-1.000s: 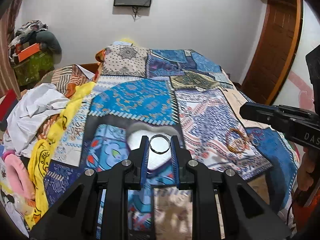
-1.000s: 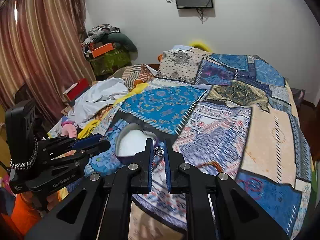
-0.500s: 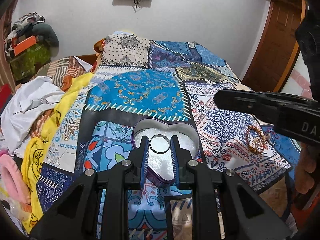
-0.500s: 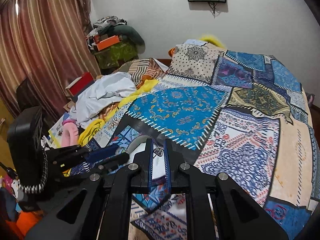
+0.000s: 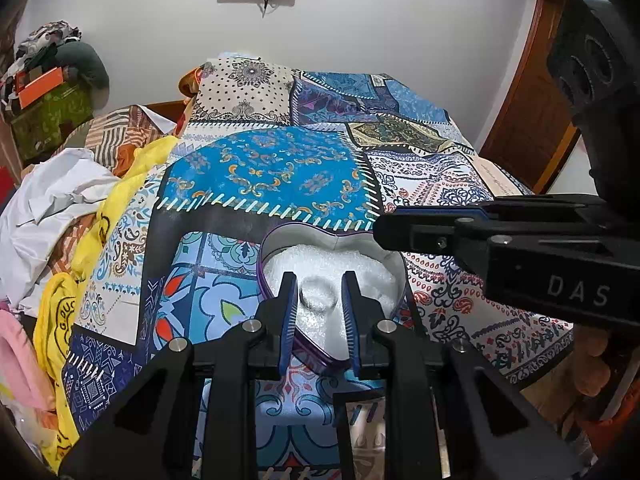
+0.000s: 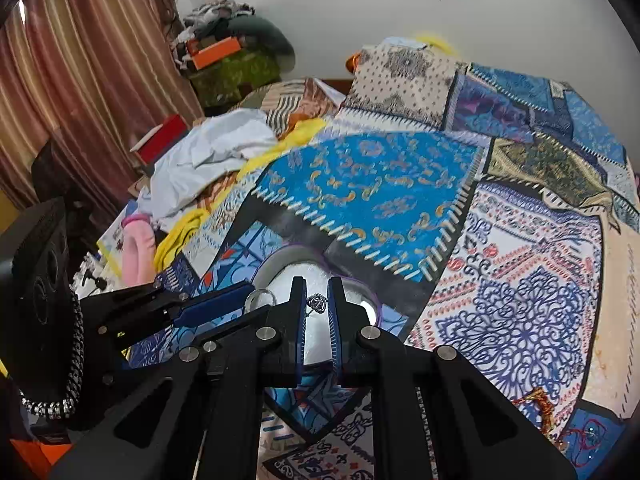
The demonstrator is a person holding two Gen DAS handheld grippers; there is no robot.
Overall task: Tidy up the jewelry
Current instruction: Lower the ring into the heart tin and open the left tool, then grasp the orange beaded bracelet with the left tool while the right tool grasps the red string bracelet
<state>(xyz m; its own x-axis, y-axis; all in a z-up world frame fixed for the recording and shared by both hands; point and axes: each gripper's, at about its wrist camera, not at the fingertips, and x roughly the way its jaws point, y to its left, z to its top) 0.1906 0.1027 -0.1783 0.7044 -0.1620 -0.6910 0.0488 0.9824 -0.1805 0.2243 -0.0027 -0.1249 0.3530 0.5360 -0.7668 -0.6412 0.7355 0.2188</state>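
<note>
A heart-shaped box (image 5: 276, 240) with a purple rim and white foam lining lies open on the patchwork bedspread; it also shows in the right wrist view (image 6: 272, 268). My left gripper (image 5: 319, 295) is shut on a clear bangle (image 5: 318, 300) and holds it just over the foam. My right gripper (image 6: 317, 305) is shut on a small silver pendant (image 6: 317, 303), over the same box, to the right of the left gripper (image 6: 256, 300). The right gripper (image 5: 384, 228) reaches in from the right in the left wrist view.
Golden bangles (image 6: 538, 396) and a red thread piece (image 6: 588, 438) lie on the bedspread at the right. White and yellow cloths (image 5: 72, 200) and a pink item (image 6: 138, 244) are piled at the left. A silver chain (image 6: 60, 400) hangs on the left gripper's body.
Both grippers moved forward and down over the heart box with their items. The golden bangles slid out of the left wrist view behind the right gripper.
</note>
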